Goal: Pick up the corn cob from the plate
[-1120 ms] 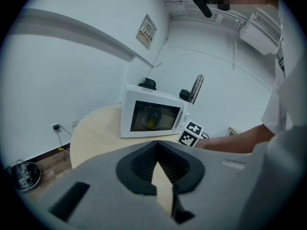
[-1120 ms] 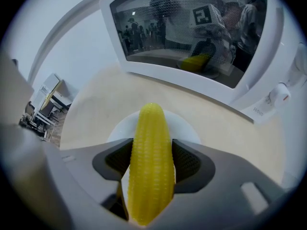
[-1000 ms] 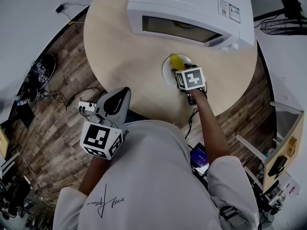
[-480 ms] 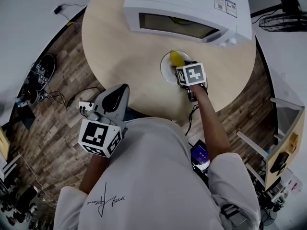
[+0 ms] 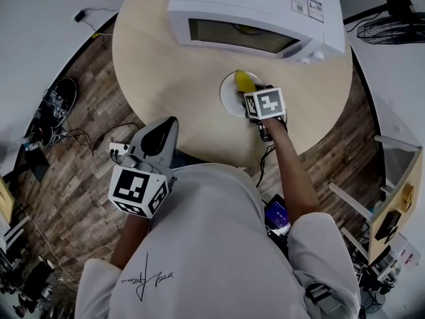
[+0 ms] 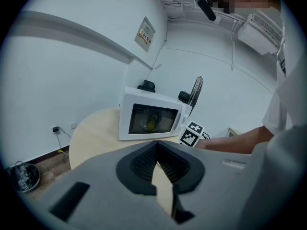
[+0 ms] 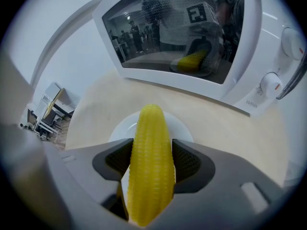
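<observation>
A yellow corn cob (image 7: 151, 164) lies lengthwise between the jaws of my right gripper (image 7: 152, 161), which is shut on it. Its tip points toward the microwave. Under it sits a small white plate (image 7: 184, 124) on the round table; whether the cob still rests on the plate is unclear. From the head view the cob (image 5: 245, 81) pokes out past the right gripper (image 5: 255, 98) over the plate (image 5: 228, 92). My left gripper (image 5: 156, 141) hangs off the table's near edge, shut and empty (image 6: 156, 169).
A white microwave (image 5: 255, 15) stands at the back of the round wooden table (image 5: 166, 72), door closed, with another yellow cob inside (image 7: 194, 60). Cables and a power strip (image 5: 119, 149) lie on the wooden floor at the left. A fan (image 5: 392, 32) stands at the right.
Almost nothing has moved. The view shifted slightly; the right gripper stays closed on the cob over the plate, and the left gripper holds its place.
</observation>
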`<action>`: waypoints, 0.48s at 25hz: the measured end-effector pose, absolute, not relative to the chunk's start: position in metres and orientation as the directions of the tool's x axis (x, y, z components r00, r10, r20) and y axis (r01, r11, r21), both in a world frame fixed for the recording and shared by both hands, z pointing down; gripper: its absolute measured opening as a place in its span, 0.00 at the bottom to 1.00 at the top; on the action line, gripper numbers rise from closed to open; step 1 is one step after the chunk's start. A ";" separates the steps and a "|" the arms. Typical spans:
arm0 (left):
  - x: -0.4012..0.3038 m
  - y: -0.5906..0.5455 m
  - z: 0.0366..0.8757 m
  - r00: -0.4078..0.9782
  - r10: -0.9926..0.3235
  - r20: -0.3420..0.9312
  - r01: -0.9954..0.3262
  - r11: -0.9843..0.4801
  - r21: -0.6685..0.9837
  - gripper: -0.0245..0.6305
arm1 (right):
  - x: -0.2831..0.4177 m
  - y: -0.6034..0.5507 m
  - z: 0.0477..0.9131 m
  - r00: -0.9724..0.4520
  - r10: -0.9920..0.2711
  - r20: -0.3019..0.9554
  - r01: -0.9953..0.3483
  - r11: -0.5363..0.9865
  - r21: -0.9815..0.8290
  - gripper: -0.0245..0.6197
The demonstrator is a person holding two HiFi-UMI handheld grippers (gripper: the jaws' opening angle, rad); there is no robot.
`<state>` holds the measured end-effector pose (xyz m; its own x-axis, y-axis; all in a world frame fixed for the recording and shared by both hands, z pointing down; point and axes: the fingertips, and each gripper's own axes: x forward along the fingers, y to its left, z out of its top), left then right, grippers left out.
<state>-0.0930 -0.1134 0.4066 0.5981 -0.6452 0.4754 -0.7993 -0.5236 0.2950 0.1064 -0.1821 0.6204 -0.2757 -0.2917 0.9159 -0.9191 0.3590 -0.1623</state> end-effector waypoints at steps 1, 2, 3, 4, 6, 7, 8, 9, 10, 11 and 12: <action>-0.093 -0.113 0.406 0.598 -0.645 0.475 -0.799 -0.524 0.294 0.03 | 0.107 -0.182 0.619 -0.276 -0.293 0.915 -0.920 0.357 -0.163 0.45; -0.092 -0.113 0.406 0.598 -0.645 0.476 -0.799 -0.525 0.292 0.03 | 0.108 -0.182 0.619 -0.276 -0.294 0.915 -0.921 0.355 -0.164 0.45; -0.091 -0.113 0.406 0.598 -0.644 0.477 -0.799 -0.526 0.290 0.03 | 0.109 -0.182 0.618 -0.276 -0.296 0.915 -0.921 0.353 -0.164 0.45; -0.090 -0.112 0.406 0.598 -0.644 0.478 -0.799 -0.528 0.289 0.03 | 0.110 -0.182 0.617 -0.276 -0.298 0.914 -0.922 0.351 -0.164 0.45; -0.087 -0.112 0.407 0.601 -0.642 0.477 -0.796 -0.532 0.287 0.03 | 0.112 -0.181 0.616 -0.278 -0.303 0.912 -0.923 0.347 -0.166 0.45; -0.086 -0.112 0.406 0.603 -0.640 0.476 -0.795 -0.535 0.287 0.03 | 0.113 -0.181 0.615 -0.279 -0.306 0.910 -0.924 0.345 -0.167 0.45; -0.085 -0.112 0.406 0.605 -0.640 0.475 -0.793 -0.538 0.286 0.03 | 0.114 -0.181 0.614 -0.279 -0.309 0.909 -0.924 0.344 -0.167 0.45; -0.083 -0.111 0.406 0.606 -0.639 0.474 -0.792 -0.540 0.285 0.03 | 0.115 -0.180 0.613 -0.280 -0.312 0.908 -0.925 0.342 -0.167 0.45; -0.082 -0.111 0.405 0.608 -0.638 0.473 -0.791 -0.542 0.285 0.03 | 0.116 -0.180 0.612 -0.280 -0.315 0.907 -0.925 0.341 -0.167 0.45; -0.081 -0.110 0.405 0.609 -0.638 0.472 -0.790 -0.544 0.284 0.03 | 0.117 -0.179 0.610 -0.280 -0.318 0.906 -0.926 0.340 -0.167 0.45; -0.079 -0.109 0.404 0.609 -0.637 0.472 -0.789 -0.546 0.283 0.03 | 0.118 -0.179 0.609 -0.280 -0.320 0.905 -0.926 0.338 -0.166 0.45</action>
